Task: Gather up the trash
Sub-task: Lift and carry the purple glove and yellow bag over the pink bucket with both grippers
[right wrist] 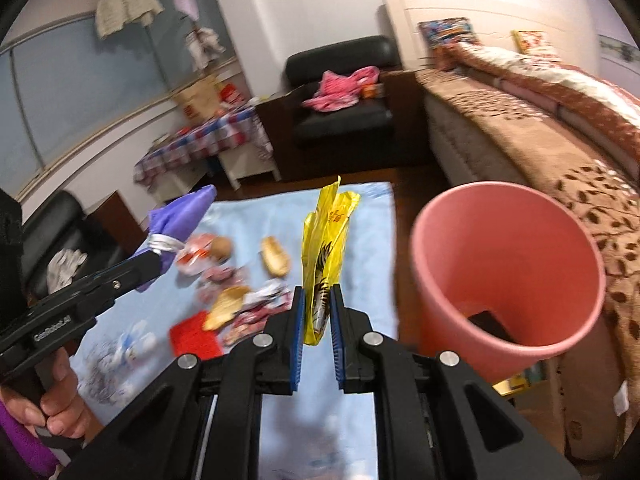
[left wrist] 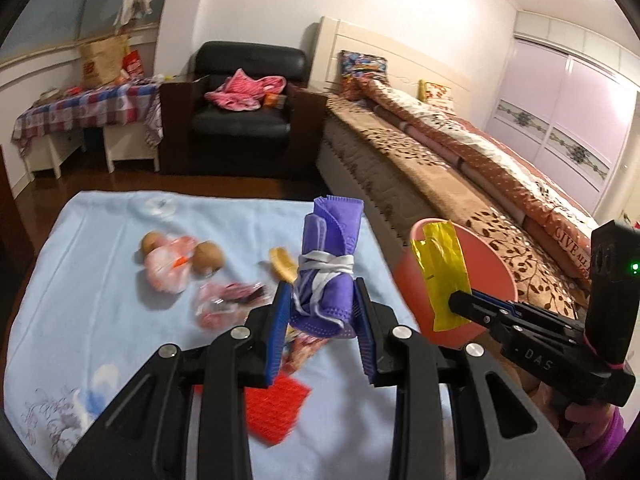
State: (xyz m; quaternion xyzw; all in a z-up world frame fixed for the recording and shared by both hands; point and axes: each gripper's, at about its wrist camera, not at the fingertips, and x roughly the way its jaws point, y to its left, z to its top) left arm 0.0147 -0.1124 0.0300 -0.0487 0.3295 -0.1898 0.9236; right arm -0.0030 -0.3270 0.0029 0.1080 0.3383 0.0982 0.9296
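Observation:
My left gripper [left wrist: 322,304] is shut on a rolled purple face mask [left wrist: 326,264] wound with its white straps, held above the light blue cloth [left wrist: 100,280]. It also shows in the right wrist view [right wrist: 176,232]. My right gripper [right wrist: 318,308] is shut on a yellow plastic wrapper [right wrist: 326,252], held up left of the pink bin [right wrist: 508,276]. The wrapper [left wrist: 442,264] and bin [left wrist: 492,260] show in the left wrist view too. Several wrappers [left wrist: 224,300], peels [right wrist: 274,256] and two brown fruits [left wrist: 208,256] lie on the cloth.
A red square mat [left wrist: 276,404] lies near the cloth's front edge. A bed [left wrist: 460,152] runs along the right behind the bin. A black armchair [left wrist: 244,112] and a checked-cloth table [left wrist: 88,108] stand at the back. A dark object [right wrist: 490,326] lies in the bin's bottom.

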